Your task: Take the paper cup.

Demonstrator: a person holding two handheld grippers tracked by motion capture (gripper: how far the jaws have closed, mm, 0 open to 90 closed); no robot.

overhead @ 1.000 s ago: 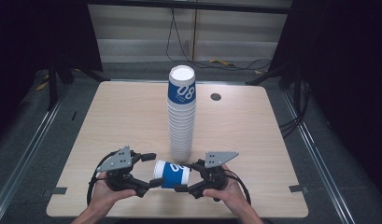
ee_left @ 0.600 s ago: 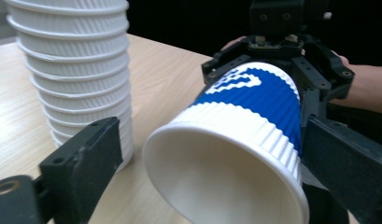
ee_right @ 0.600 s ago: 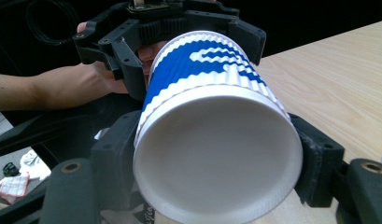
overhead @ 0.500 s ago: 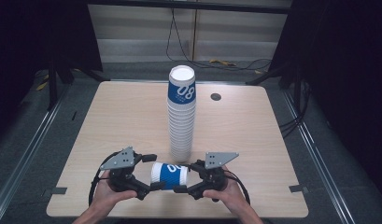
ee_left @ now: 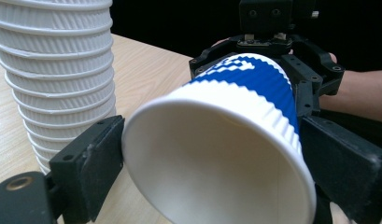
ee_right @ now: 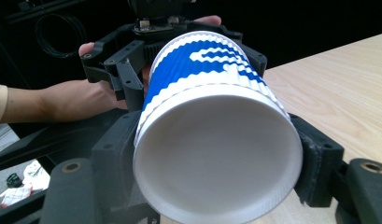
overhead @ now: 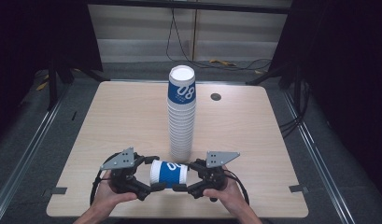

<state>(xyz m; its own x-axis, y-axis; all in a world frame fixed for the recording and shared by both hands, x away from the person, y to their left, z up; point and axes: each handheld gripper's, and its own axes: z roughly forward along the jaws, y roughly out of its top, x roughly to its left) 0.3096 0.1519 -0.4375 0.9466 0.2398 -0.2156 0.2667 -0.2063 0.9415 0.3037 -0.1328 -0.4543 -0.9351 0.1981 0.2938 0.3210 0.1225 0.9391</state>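
sitting in a dim room: a pale wooden table (overhead: 254,135) with rounded corners, a small dark round cap (overhead: 215,97) near its far right corner. running beyond the far edge: a light panelled wall (overhead: 132,32), black cables (overhead: 179,42) hanging down it. lying around: grey floor (overhead: 62,116), metal rails (overhead: 20,163) flanking both sides, darkness closing in left and right.

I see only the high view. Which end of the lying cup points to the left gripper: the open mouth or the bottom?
Observer: The open mouth. The left gripper view looks straight into the white inside of the paper cup.
Operator: Does the right gripper really clamp it?
Observer: Yes. In the right gripper view, the pads of the right gripper press on both sides of the cup's closed bottom end.
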